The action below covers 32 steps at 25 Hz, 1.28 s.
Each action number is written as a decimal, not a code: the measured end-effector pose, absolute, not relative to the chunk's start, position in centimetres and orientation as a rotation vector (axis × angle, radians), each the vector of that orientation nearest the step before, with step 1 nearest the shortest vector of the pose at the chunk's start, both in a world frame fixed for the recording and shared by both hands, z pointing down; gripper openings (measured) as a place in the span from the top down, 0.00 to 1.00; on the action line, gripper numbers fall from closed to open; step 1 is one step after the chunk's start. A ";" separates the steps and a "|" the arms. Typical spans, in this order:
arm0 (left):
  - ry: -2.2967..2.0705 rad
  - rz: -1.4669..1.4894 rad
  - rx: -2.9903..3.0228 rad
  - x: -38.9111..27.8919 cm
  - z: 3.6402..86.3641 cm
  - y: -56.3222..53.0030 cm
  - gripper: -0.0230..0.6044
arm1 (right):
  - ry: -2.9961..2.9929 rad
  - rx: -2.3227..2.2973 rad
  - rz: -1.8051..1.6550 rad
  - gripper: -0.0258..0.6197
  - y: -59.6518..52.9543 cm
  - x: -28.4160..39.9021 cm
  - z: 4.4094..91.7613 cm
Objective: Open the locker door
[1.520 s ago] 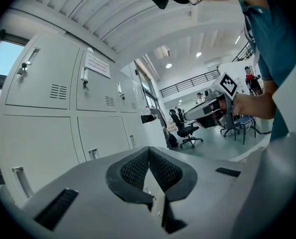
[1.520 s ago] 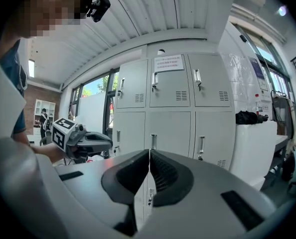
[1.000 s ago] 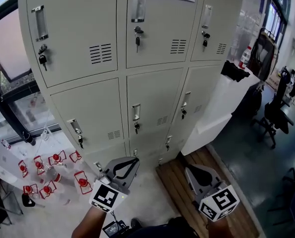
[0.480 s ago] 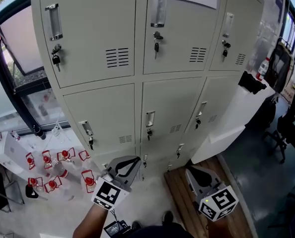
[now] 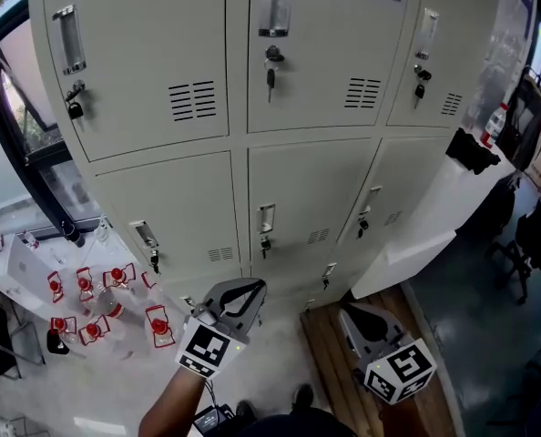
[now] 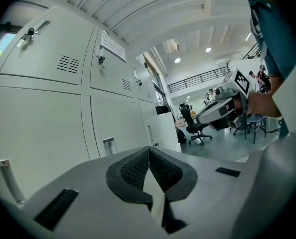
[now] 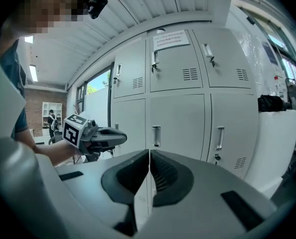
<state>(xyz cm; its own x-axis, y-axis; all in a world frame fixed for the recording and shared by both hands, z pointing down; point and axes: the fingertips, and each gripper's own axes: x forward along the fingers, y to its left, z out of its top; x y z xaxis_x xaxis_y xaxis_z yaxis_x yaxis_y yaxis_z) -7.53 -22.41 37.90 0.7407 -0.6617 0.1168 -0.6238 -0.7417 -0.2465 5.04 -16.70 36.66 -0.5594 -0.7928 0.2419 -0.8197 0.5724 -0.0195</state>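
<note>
The left gripper (image 5: 250,291) and right gripper (image 5: 351,313) are held clenched and empty, low and near. The lockers (image 5: 175,198) stand beyond, all doors shut. The approach is judged unfinished: a handle (image 5: 266,218) must be reached and pulled.

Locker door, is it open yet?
Not yet. Nothing looks done: every locker door is shut. In hand: nothing; the left gripper and right gripper are both shut, empty, touching nothing. Left: reach a handle and pull the door open.
</note>
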 end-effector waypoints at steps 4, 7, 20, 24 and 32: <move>1.038 -0.301 -2.760 -5.6 38.6 -24.4 0.93 | -2.577 1.372 0.230 0.90 -17.4 7.1 37.7; 1.065 -0.321 -2.773 -4.5 39.5 -26.1 0.93 | -2.561 1.375 0.253 0.90 -17.8 8.5 38.5; 1.251 -0.423 -2.779 -4.2 43.9 -32.2 0.76 | -2.536 1.340 0.334 0.90 -20.2 10.9 41.6; 1.287 -0.455 -2.779 -4.7 45.3 -33.3 0.76 | -2.532 1.323 0.364 0.90 -20.8 10.6 42.7; 1.344 -0.465 -2.772 -5.3 46.6 -35.2 0.76 | -2.517 1.297 0.409 0.90 -21.7 10.5 44.4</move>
